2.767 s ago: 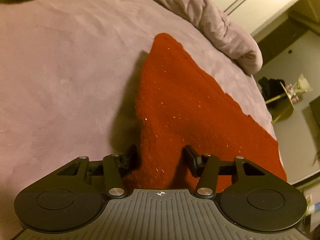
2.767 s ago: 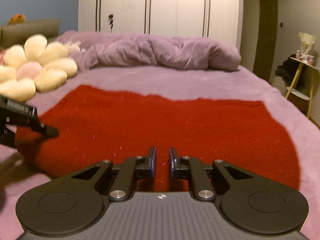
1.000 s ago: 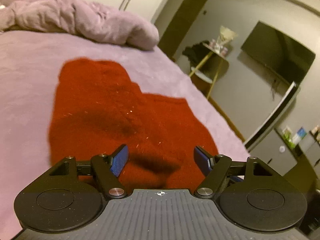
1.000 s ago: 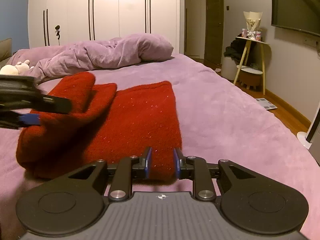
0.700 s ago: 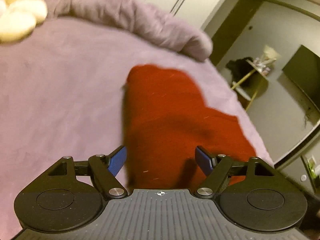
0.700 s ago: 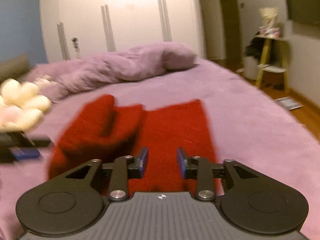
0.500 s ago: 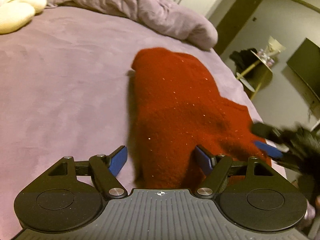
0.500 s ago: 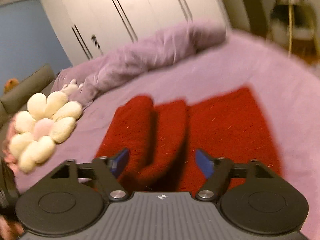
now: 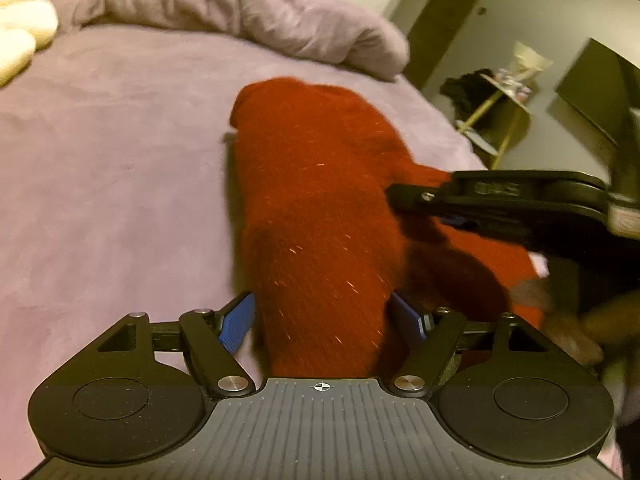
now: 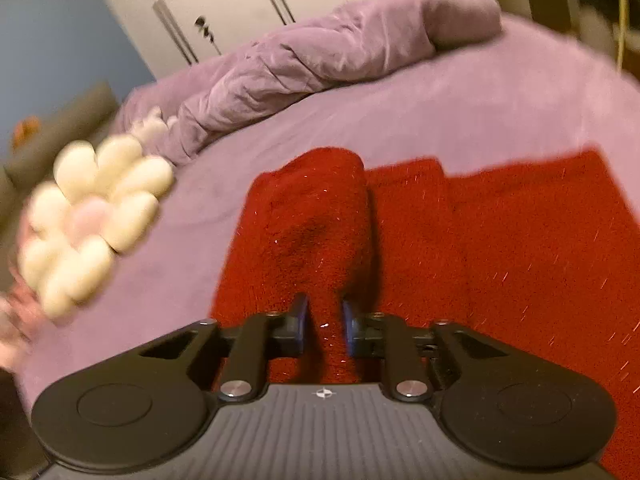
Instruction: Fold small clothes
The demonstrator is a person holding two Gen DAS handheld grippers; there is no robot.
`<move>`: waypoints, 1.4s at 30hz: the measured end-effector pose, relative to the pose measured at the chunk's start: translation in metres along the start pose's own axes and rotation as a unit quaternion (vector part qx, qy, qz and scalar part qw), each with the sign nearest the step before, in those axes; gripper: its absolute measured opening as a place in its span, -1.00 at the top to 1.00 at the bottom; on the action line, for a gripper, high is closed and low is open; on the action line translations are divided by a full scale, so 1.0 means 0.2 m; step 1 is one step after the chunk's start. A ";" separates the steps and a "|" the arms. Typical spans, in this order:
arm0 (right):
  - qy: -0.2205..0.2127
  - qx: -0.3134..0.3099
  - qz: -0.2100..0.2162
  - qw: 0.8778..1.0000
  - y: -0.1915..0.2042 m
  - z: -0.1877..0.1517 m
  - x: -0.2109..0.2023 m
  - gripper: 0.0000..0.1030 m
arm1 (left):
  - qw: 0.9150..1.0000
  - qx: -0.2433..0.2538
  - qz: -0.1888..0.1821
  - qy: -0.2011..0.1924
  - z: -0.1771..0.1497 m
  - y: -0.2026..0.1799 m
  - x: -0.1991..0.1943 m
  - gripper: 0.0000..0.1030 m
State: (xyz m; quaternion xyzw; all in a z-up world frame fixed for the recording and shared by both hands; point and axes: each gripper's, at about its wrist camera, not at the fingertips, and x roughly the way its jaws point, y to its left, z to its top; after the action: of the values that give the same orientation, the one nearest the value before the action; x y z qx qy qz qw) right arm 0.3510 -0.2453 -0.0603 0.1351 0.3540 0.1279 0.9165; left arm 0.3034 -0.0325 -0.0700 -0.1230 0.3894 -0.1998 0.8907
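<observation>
Since a second ago, the red knit garment (image 10: 320, 232) on the purple bed (image 10: 460, 108) has been approached afresh by the right gripper (image 10: 323, 326), whose jaws are closing on its raised fold. The left gripper (image 9: 322, 316) is held spread, the fold between unpressed pads. Another fold is judged imminent.

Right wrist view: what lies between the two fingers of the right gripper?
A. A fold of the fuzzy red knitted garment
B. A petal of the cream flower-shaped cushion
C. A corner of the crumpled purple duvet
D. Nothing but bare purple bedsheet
A: the right gripper has its jaws closing around a raised fold of the fuzzy red knitted garment, while the cream flower-shaped cushion and crumpled purple duvet lie well beyond it.
</observation>
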 end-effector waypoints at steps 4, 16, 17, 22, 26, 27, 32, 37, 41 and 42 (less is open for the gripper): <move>-0.018 0.014 0.017 1.000 -0.04 0.02 -0.07 0.66 | 0.999 0.035 0.009 -0.001 -0.05 -0.02 -0.03 -0.62; 0.024 0.172 0.054 0.983 -0.41 -0.05 -0.07 -0.65 | 0.999 0.001 -0.001 0.035 -0.01 0.02 0.09 -0.61; 0.025 0.183 0.069 0.980 -0.42 -0.05 -0.04 -0.65 | 0.999 0.001 0.000 0.035 -0.01 0.02 0.10 -0.61; 0.019 0.181 0.110 0.977 -0.33 -0.01 0.05 -0.58 | 0.999 0.010 0.004 0.036 -0.01 0.01 0.11 -0.62; 0.013 0.079 0.075 0.994 -0.13 0.02 0.07 0.43 | 0.999 0.010 0.009 0.034 -0.02 0.01 0.10 -0.63; 0.005 0.048 0.058 0.997 -0.08 0.02 0.05 0.50 | 0.999 0.011 0.009 0.029 -0.03 -0.01 0.08 -0.64; -0.079 -0.112 -0.057 0.989 0.14 0.01 -0.15 0.60 | 0.998 0.055 0.014 0.014 -0.11 -0.09 -0.03 -0.67; -0.149 -0.138 -0.103 0.974 0.14 -0.01 -0.41 0.60 | 0.997 0.047 0.061 0.017 -0.11 -0.12 0.02 -0.61; -0.147 -0.121 -0.142 0.971 -0.03 -0.06 -0.49 0.60 | 0.999 -0.006 0.036 0.019 -0.08 -0.12 0.03 -0.61; -0.142 -0.115 -0.155 0.971 -0.08 -0.08 -0.49 0.60 | 0.999 -0.005 0.033 0.020 -0.08 -0.14 0.04 -0.62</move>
State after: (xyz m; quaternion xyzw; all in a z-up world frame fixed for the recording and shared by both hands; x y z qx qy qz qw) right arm 0.2722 -0.2890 -0.0178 -0.0113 0.2194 0.0037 0.9756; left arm 0.2884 -0.0611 -0.0757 -0.1104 0.4117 -0.1704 0.8884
